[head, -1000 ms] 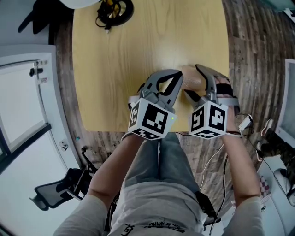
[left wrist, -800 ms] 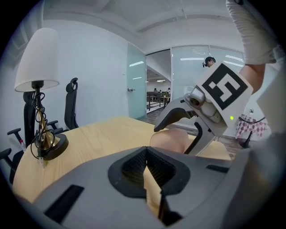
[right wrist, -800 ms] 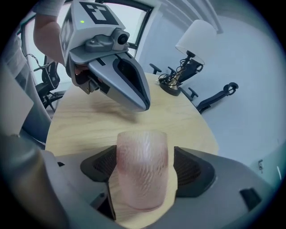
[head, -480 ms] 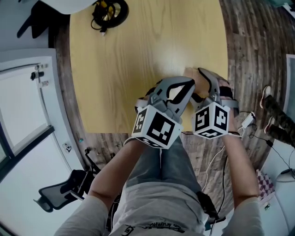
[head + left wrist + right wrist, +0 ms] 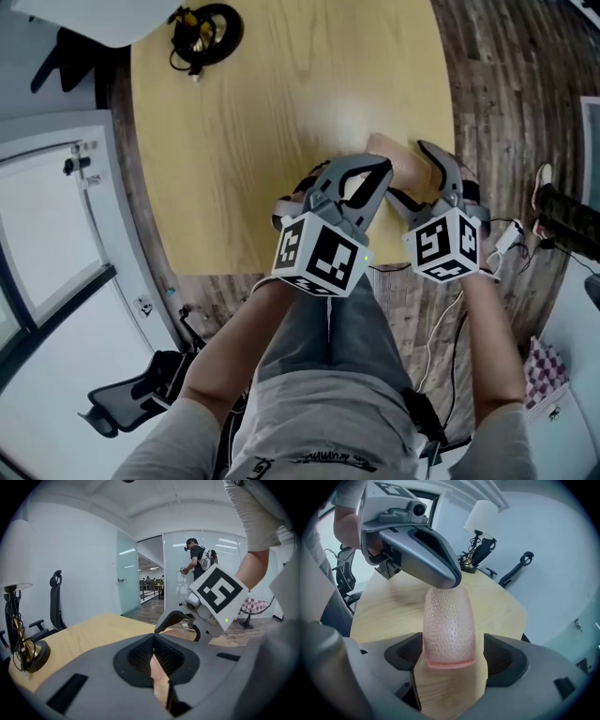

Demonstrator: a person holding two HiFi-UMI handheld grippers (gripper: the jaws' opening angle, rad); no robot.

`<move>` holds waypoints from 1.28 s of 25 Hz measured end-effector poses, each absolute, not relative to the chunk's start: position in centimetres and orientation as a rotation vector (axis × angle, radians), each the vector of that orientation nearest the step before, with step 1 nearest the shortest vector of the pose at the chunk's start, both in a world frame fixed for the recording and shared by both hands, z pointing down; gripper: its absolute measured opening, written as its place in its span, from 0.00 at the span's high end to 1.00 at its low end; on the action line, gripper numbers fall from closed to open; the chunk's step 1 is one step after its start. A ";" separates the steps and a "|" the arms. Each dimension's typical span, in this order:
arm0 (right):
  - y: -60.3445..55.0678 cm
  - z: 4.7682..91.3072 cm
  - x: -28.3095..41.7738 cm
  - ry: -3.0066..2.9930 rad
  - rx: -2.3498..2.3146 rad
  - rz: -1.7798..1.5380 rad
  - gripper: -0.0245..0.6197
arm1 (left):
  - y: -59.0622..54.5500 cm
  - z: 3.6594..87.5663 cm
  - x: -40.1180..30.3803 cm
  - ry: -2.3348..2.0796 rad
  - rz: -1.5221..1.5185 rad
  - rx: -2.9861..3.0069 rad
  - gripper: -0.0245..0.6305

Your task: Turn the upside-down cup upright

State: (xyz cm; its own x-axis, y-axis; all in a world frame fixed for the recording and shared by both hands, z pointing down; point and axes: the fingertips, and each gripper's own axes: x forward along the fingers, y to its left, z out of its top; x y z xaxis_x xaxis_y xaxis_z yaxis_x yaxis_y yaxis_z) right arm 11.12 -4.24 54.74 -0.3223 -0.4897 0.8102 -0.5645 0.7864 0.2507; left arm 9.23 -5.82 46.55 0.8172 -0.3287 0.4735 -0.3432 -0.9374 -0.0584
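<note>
The right gripper (image 5: 450, 643) has its jaws spread, and the cup (image 5: 447, 620) stands between them. The cup is pink, translucent and dimpled all over, with its darker pink rim turned toward this gripper's camera and its other end pointing away. One pad lies right against the cup's side. On the other side a strip of wood shows between the cup and the pad (image 5: 502, 656), so the jaws are round the cup without clamping it.

The left gripper (image 5: 153, 637) has its jaws drawn together. The ribbed pads meet at their tips, and only a thin sliver of warm colour shows lower down between them. In the right gripper view, the left gripper (image 5: 447, 581) comes in from above the cup and its closed tip sits on the cup's far end. From the head view, the left gripper (image 5: 382, 171) and the right gripper (image 5: 417, 178) converge on the cup (image 5: 389, 155), each marker cube lying on the person's side of it.

The cup sits over the light wooden table (image 5: 262, 122), toward its near right part. Whether it rests on the wood I cannot tell. Well away from the cup, at the far left corner, stands a lamp (image 5: 480, 520) with a white shade and a dark round base (image 5: 202, 33). Beyond the cup in the left gripper view there is a glass partition, and another person (image 5: 197, 557) stands by it.
</note>
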 end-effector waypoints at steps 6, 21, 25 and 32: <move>-3.7 55.0 11.7 -2.091 0.806 0.266 0.37 | -6.3 46.5 9.0 -0.560 0.761 2.957 0.95; -4.0 50.1 10.8 -2.202 0.828 0.194 0.50 | -7.0 46.7 7.2 -0.632 0.745 2.896 0.95; -4.6 48.9 9.8 -2.221 0.813 0.177 0.51 | -6.7 46.8 6.8 -0.641 0.736 2.877 0.95; -5.7 48.5 8.0 -2.248 0.791 0.170 0.51 | -7.0 46.6 5.9 -0.668 0.711 2.860 0.95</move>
